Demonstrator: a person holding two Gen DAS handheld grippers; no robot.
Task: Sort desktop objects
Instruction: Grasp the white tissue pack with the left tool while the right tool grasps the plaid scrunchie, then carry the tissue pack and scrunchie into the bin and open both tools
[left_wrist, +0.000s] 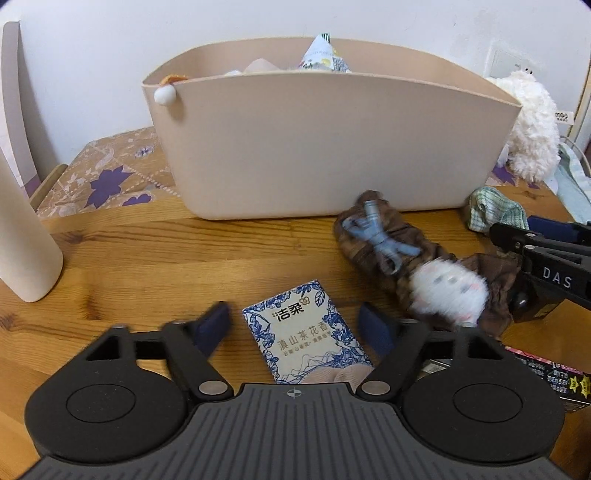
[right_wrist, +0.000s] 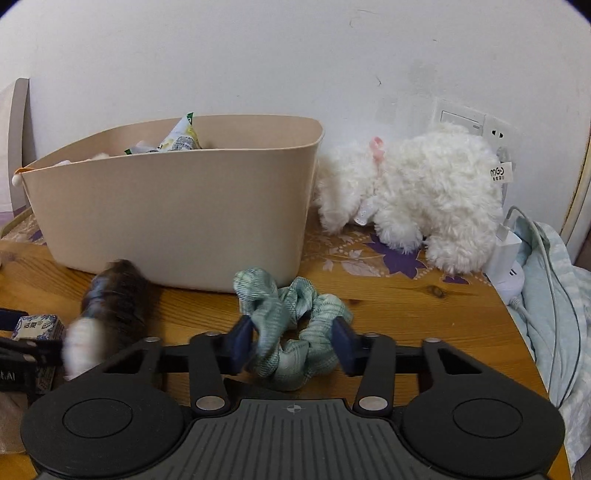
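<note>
Lower centre of the left wrist view: the left gripper (left_wrist: 295, 328) is straddling a flat, glossy blue-and-white tissue packet (left_wrist: 306, 330), pads apart from its edges. In the right wrist view the right gripper (right_wrist: 293, 341) is pinching a crinkled green scrunchie (right_wrist: 295, 325) on the wooden table (right_wrist: 406, 314). Beyond, a smooth beige tub (right_wrist: 177, 214) is standing beside a fluffy white plush toy (right_wrist: 417, 195).

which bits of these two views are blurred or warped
Left wrist view: the brown plush is motion-smeared while the tissue pack reads sharp. Right wrist view: the same plush smears at left, the green scrunchie stays crisp. Both views bow the beige basket.
</note>
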